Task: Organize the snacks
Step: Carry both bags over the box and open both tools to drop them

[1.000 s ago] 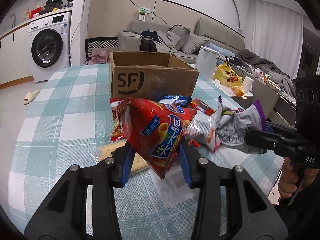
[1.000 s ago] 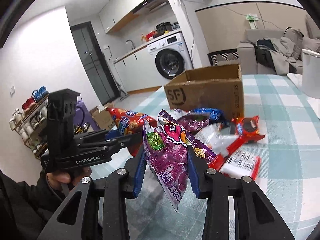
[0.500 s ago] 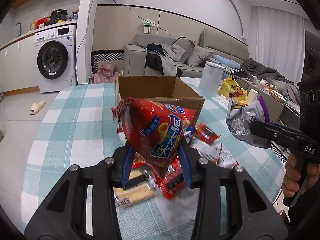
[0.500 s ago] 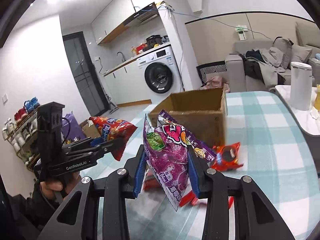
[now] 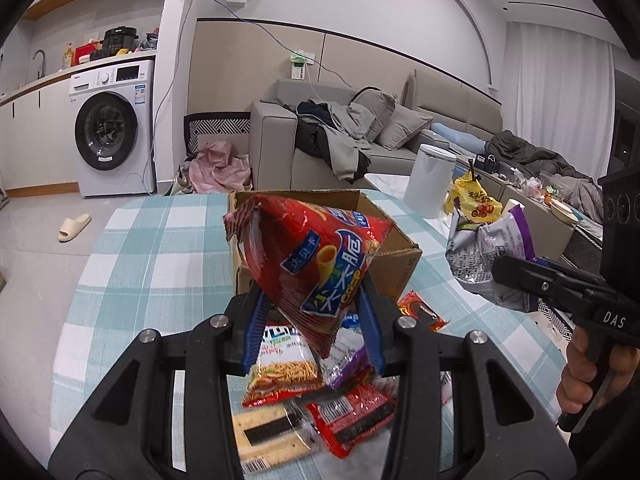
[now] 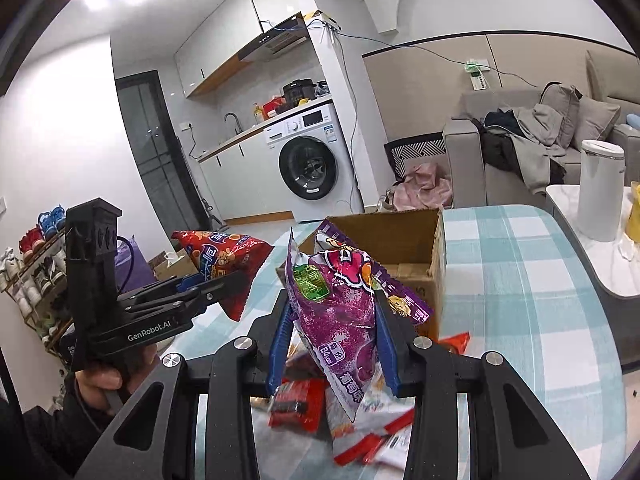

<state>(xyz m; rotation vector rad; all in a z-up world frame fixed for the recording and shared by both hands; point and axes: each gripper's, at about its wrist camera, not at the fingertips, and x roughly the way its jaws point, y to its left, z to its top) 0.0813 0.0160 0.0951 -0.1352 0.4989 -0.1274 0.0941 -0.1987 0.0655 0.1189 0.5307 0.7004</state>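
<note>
My left gripper (image 5: 310, 330) is shut on a red crisp bag (image 5: 316, 256), held in the air in front of the open cardboard box (image 5: 400, 258). My right gripper (image 6: 334, 350) is shut on a purple snack bag (image 6: 344, 312), also lifted, with the same box (image 6: 404, 240) just behind it. From the left wrist view the right gripper (image 5: 516, 268) with its purple bag (image 5: 492, 252) shows at the right; from the right wrist view the left gripper (image 6: 228, 280) with its red bag (image 6: 224, 260) shows at the left. Several loose snack packets (image 5: 316, 400) lie on the checked table (image 5: 152, 272) below.
A white canister (image 5: 428, 180) and a yellow bag (image 5: 474, 200) stand on a side surface right of the table. A sofa with clothes (image 5: 340, 136) and a washing machine (image 5: 112, 128) lie beyond. A person's hand (image 6: 108, 376) grips the left handle.
Both grippers have risen with their bags and come closer to the box. The packets on the table now sit lower in both views.
</note>
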